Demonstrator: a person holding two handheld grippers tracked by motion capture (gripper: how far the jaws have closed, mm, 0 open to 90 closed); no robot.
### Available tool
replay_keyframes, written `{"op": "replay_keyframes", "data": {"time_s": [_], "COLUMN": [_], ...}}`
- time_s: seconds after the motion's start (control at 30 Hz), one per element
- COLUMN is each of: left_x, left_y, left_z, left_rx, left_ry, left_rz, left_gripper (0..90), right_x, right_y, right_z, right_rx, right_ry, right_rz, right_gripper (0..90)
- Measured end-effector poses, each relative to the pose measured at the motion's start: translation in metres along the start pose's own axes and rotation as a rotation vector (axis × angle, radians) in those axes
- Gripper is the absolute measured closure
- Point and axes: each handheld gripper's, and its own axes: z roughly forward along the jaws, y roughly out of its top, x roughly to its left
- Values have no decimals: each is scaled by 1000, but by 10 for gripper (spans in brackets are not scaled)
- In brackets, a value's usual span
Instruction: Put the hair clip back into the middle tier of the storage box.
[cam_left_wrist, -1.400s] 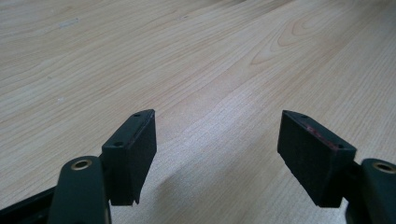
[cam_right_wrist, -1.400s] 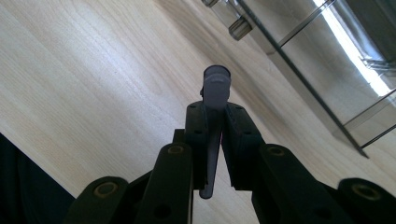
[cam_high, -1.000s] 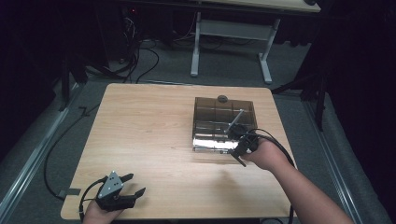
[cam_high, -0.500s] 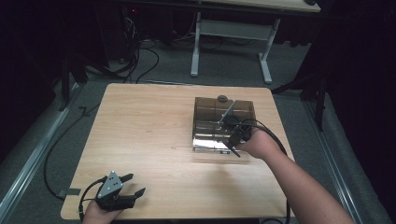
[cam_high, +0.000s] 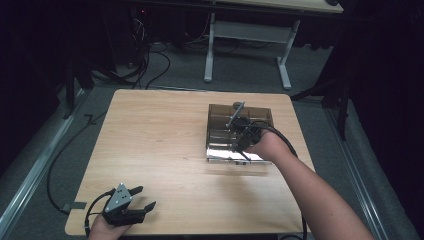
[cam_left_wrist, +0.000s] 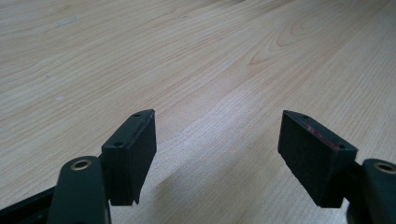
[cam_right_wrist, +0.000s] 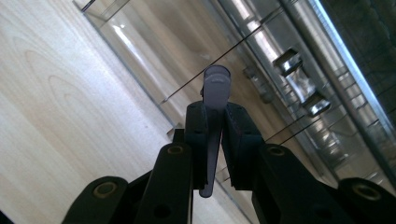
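Observation:
A clear, dark-tinted plastic organizer box (cam_high: 216, 114) with dividers stands on the right half of the wooden table (cam_high: 155, 135). My right gripper (cam_high: 237, 129) hovers over the box, shut on a slim grey utensil (cam_high: 235, 114) whose rounded end points toward the far side. In the right gripper view the utensil (cam_right_wrist: 216, 86) sticks up between the pressed jaws of the right gripper (cam_right_wrist: 216, 112), above the box's compartments (cam_right_wrist: 140, 44). My left gripper (cam_high: 145, 197) rests at the table's front left corner, open. The left gripper view shows the left gripper (cam_left_wrist: 217, 135) with bare wood between its jaws.
The box's near rim (cam_high: 235, 159) lies just below my right wrist. Behind the table stands another table's white leg frame (cam_high: 210, 47), with cables (cam_high: 150, 60) on the floor. A cable (cam_high: 55, 165) trails off the table's left side.
My right hand has carried the utensil leftward and farther away, from the box's near right edge to above its middle. The left gripper has stayed put.

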Motion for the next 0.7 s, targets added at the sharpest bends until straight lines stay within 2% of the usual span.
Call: {"op": "replay_keyframes", "data": {"time_s": [0.1,0.23,0.3,0.57,0.7], "left_x": [0,0,0,0,-1], "left_y": [0,0,0,0,-1], "left_z": [0,0,0,0,-1], "left_rx": [-1,-1,1,0,-2], "left_ry": [0,1,1,2,5], "left_rz": [-1,0,1,0,1], "left_gripper": [285,285,285,285,285], "right_x": [-2,-5,-7,-10,-11], "right_y": [4,7,8,6,5], "right_z": [1,6,9,17,22], "right_rx": [-2,1,12,17,21], "right_ry": [0,-7,-17,-11,-11], "right_rz": [4,-14,-4,7,-3], "right_gripper": [807,807,808,807,807]}}
